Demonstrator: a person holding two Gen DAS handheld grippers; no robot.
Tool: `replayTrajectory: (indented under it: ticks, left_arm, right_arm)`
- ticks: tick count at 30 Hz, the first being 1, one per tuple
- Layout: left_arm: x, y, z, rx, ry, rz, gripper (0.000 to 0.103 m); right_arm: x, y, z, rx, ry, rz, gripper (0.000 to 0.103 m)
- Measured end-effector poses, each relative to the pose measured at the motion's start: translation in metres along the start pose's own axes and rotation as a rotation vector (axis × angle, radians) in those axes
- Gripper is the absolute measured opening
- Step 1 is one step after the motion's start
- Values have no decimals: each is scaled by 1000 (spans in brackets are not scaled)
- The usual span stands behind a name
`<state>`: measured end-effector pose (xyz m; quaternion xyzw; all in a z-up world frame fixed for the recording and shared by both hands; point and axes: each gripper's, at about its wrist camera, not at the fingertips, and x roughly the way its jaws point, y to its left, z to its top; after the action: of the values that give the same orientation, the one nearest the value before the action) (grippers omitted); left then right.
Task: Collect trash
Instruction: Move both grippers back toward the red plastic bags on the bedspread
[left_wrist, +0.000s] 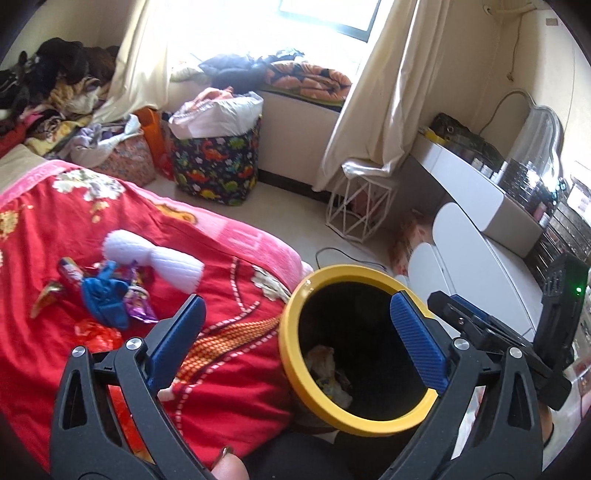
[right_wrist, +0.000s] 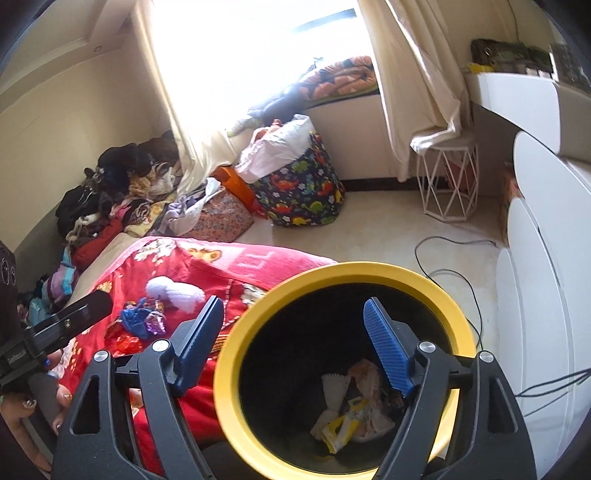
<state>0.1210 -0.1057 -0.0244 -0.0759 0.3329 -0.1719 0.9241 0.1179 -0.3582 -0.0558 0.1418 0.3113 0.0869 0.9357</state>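
Note:
A black trash bin with a yellow rim (left_wrist: 295, 314) (right_wrist: 236, 354) stands beside the bed, with crumpled wrappers (right_wrist: 351, 402) (left_wrist: 328, 373) at its bottom. Both grippers are open and empty. My left gripper (left_wrist: 299, 321) hovers over the bin's rim and the bed edge. My right gripper (right_wrist: 295, 328) hovers over the bin's mouth. On the red blanket (left_wrist: 221, 369) (right_wrist: 207, 266) lie a white cloth piece (left_wrist: 155, 258) (right_wrist: 177, 291), a crumpled blue item (left_wrist: 105, 295) (right_wrist: 135, 317), purple and gold wrappers (left_wrist: 138, 302) (right_wrist: 155, 325), and a red wrapper (left_wrist: 96, 332) (right_wrist: 127, 341).
A dinosaur-print hamper (left_wrist: 218, 158) (right_wrist: 303, 192) and clothes piles (left_wrist: 55, 92) (right_wrist: 110, 192) stand beyond the bed. A white wire stool (left_wrist: 362, 203) (right_wrist: 448, 181), a white dresser (left_wrist: 480, 206) (right_wrist: 535, 295) and a floor cable (right_wrist: 443, 258) are at right.

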Motion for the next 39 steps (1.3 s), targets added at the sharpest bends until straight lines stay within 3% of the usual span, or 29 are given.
replayTrajectory:
  ticks: [21,39]
  left_arm:
    - [-40,68,7,-90,-100,136,92]
    - [-59,144,-14,-201,-75,249,92]
  right_arm:
    - [16,82,4,-172,12,123,79]
    - [97,152,11,-343,124,171,79]
